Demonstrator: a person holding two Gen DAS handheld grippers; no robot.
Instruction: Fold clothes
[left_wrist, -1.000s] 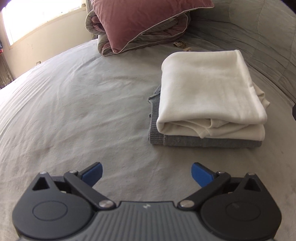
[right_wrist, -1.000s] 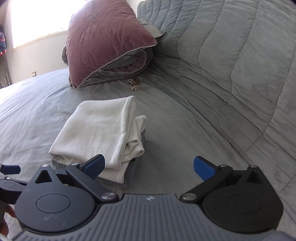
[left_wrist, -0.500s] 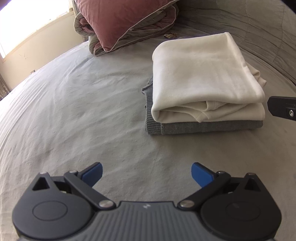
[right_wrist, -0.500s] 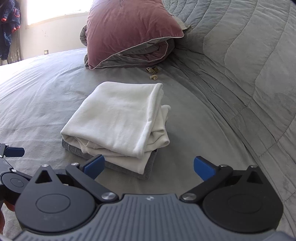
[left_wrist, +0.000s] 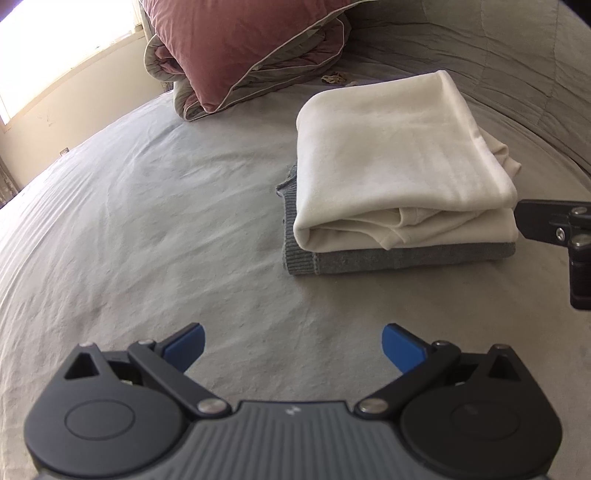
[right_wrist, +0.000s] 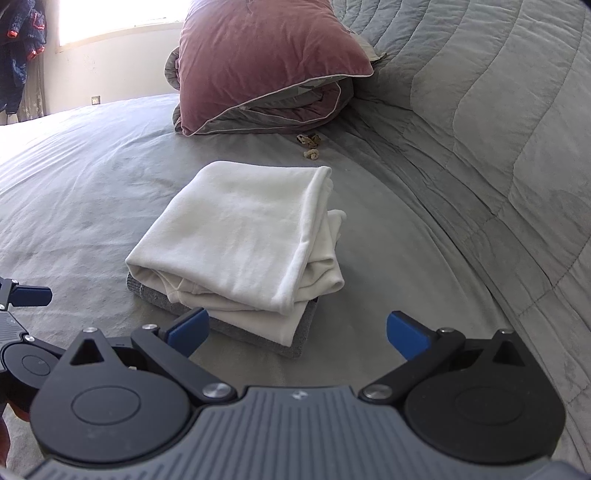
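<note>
Left gripper (left_wrist: 291, 347): jaws wide, empty, over bare sheet (left_wrist: 147, 221).
Stack: folded white garment (left_wrist: 399, 162) lies on folded grey garment (left_wrist: 406, 256), centre-right of the bed.
Right gripper (right_wrist: 295, 332): jaws wide, empty, near the stack's corner.
Right view only: hanging clothes (right_wrist: 22, 55) far left.

To your left the bed (left_wrist: 129, 229) lies open. The folded clothes stack (right_wrist: 243, 236) blocks the middle, with the quilted headboard (right_wrist: 498, 147) and maroon pillow (right_wrist: 266, 59) walling the far side.
</note>
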